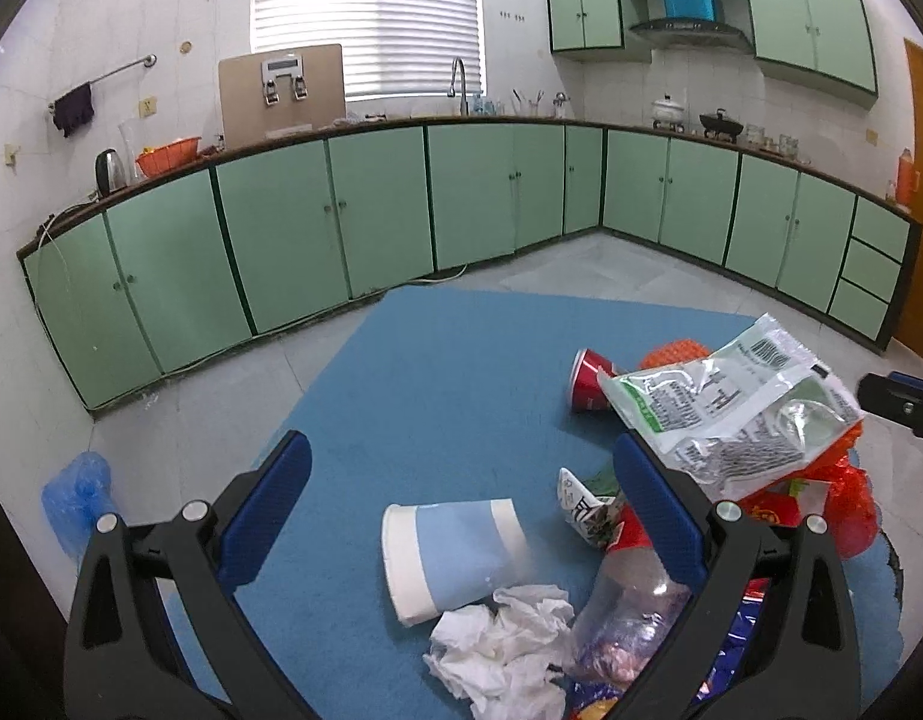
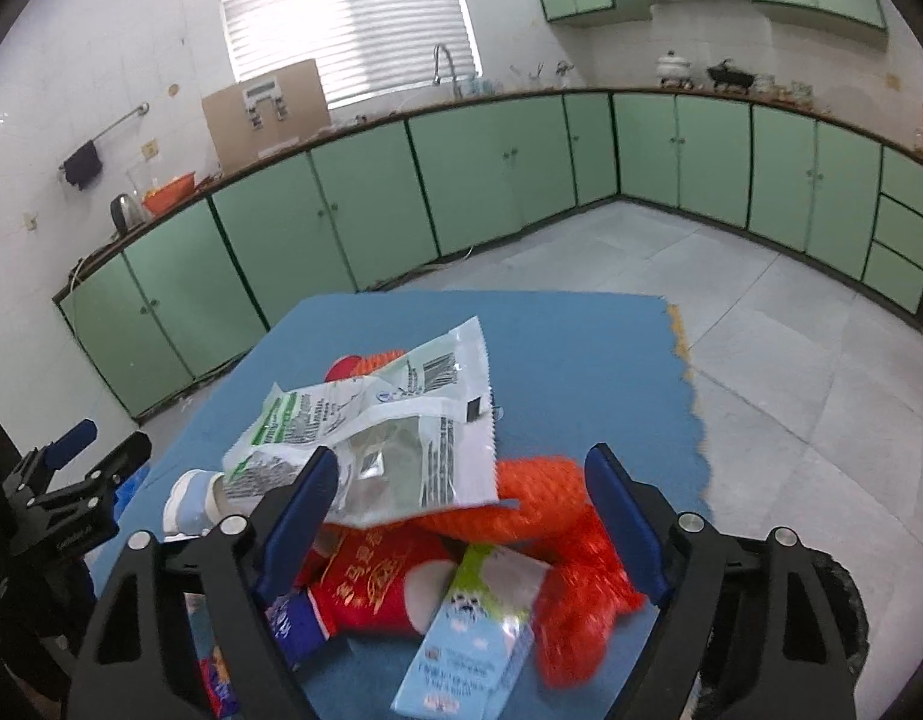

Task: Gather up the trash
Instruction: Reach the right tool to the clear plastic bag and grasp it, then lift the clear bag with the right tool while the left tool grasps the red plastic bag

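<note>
Your left hand-held gripper point(image 1: 461, 468) hangs over the blue mat point(image 1: 437, 372) with its blue-padded jaws spread wide and nothing pressed between them. Between and just below the fingers lies a blue-and-white paper cup point(image 1: 455, 552) on its side, with crumpled white tissue point(image 1: 503, 648) touching its lower edge and a crushed clear plastic bottle point(image 1: 629, 606) just to the right of it, partly behind the right finger. Further right, a large white-and-green printed plastic bag point(image 1: 737, 408) rests on top of a pile, above a red paper cup point(image 1: 593, 381) lying tipped over and red and orange wrappers. Your right hand-held gripper point(image 2: 458, 477) also stands wide apart, gripping nothing; its pads straddle the pile without pressing on anything. The same printed bag point(image 2: 389, 426) drapes just beyond its left finger, an orange mesh net point(image 2: 557, 546) lies between the fingers and toward the right one, a red packet with gold lettering point(image 2: 371, 582) sits below the bag, and a light blue-and-green carton point(image 2: 473, 642) lies tilted nearest the camera. All this trash sits on the blue mat, well apart from the green-doored kitchen counter point(image 1: 401, 204) along the walls.
</note>
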Tool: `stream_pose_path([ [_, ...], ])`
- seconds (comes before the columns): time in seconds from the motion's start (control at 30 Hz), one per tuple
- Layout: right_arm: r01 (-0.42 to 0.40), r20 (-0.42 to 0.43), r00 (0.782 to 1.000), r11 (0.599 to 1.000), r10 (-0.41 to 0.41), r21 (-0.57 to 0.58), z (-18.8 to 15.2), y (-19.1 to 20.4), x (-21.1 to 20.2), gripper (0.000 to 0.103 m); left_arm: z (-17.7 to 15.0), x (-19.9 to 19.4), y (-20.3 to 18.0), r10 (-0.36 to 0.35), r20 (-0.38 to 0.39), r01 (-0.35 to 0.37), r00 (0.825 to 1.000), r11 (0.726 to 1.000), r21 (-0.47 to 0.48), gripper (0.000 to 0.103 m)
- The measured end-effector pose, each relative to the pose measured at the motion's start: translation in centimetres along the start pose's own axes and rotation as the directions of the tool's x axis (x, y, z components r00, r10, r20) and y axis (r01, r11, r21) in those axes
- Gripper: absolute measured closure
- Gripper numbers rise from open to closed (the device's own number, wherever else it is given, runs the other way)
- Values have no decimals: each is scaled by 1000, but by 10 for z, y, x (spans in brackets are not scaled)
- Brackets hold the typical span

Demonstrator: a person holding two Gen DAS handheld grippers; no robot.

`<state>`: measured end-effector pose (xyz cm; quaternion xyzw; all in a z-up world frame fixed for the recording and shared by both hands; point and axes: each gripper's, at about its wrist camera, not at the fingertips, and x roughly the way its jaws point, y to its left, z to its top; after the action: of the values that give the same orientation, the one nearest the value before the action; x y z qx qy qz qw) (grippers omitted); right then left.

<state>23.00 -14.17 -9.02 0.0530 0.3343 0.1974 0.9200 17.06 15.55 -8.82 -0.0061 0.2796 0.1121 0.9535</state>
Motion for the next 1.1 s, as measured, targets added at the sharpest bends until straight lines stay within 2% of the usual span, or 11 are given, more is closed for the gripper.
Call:
stream_pose_path([
  [0.43, -69, -87, 994, 998, 69, 4, 16, -2, 44, 20, 2, 32, -9, 14, -25, -14, 1000, 1000, 18, 6],
  [0.5, -97, -103, 990, 995, 98, 12, 17, -1, 47, 23, 4, 38, -8, 17, -32, -16, 999, 1000, 19, 6],
  [0.8, -181, -123, 975, 983, 185, 44, 19, -3, 48, 57, 2, 49, -14, 22, -49, -21, 999, 999, 27, 6],
  [0.97, -238, -87, 966, 969, 244, 71, 23, -7, 32, 83, 5, 45, -16, 25, -45, -24, 999, 999, 28, 6],
  [1.1, -293, -55, 953, 952, 298, 86, 26, -9, 20, 90, 7, 38, -19, 25, -35, -24, 999, 999, 32, 6],
])
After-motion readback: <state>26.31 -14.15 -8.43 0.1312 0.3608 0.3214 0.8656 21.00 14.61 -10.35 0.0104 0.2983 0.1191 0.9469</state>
